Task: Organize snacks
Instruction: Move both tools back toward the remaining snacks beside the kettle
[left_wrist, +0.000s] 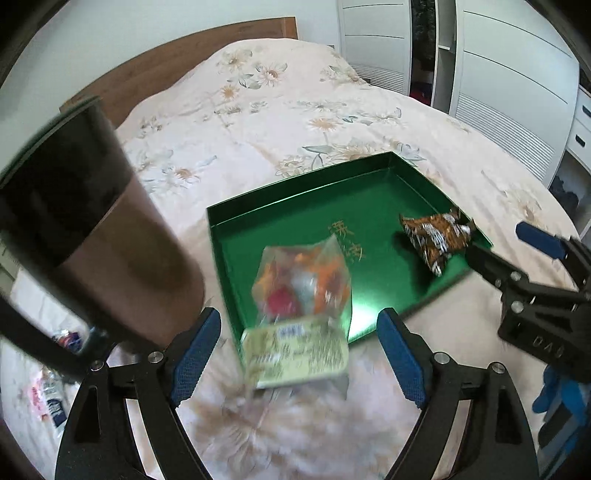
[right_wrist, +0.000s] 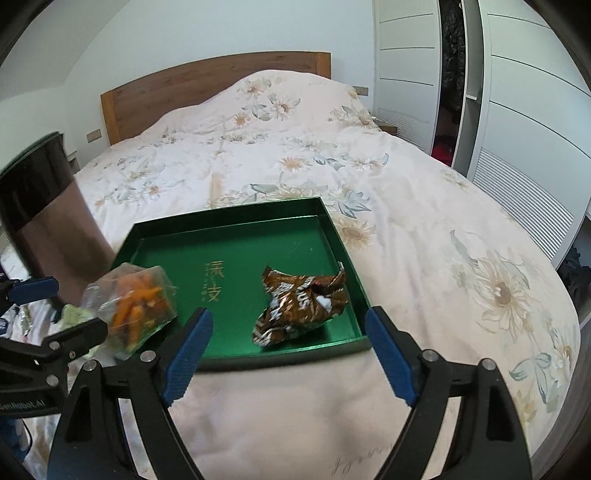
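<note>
A shallow green tray (left_wrist: 295, 221) (right_wrist: 240, 240) lies on the floral bed cover. A crumpled brown wrapper (left_wrist: 436, 236) (right_wrist: 299, 310) rests in its near right part. A clear bag of orange and red snacks (left_wrist: 303, 295) (right_wrist: 136, 306) with a pale green label is blurred, at the tray's near left corner. It sits between the wide-apart jaws of my left gripper (left_wrist: 299, 354) (right_wrist: 55, 310), and the pads do not touch it. My right gripper (right_wrist: 290, 354) (left_wrist: 513, 247) stands open just short of the tray's near edge, nothing between its fingers.
A tall dark brown and black object (left_wrist: 92, 221) (right_wrist: 48, 206) stands close on the left. Several small packets (left_wrist: 51, 391) lie on the bed below it. White wardrobes (right_wrist: 517, 110) line the right side, and a wooden headboard (right_wrist: 214, 77) is at the far end.
</note>
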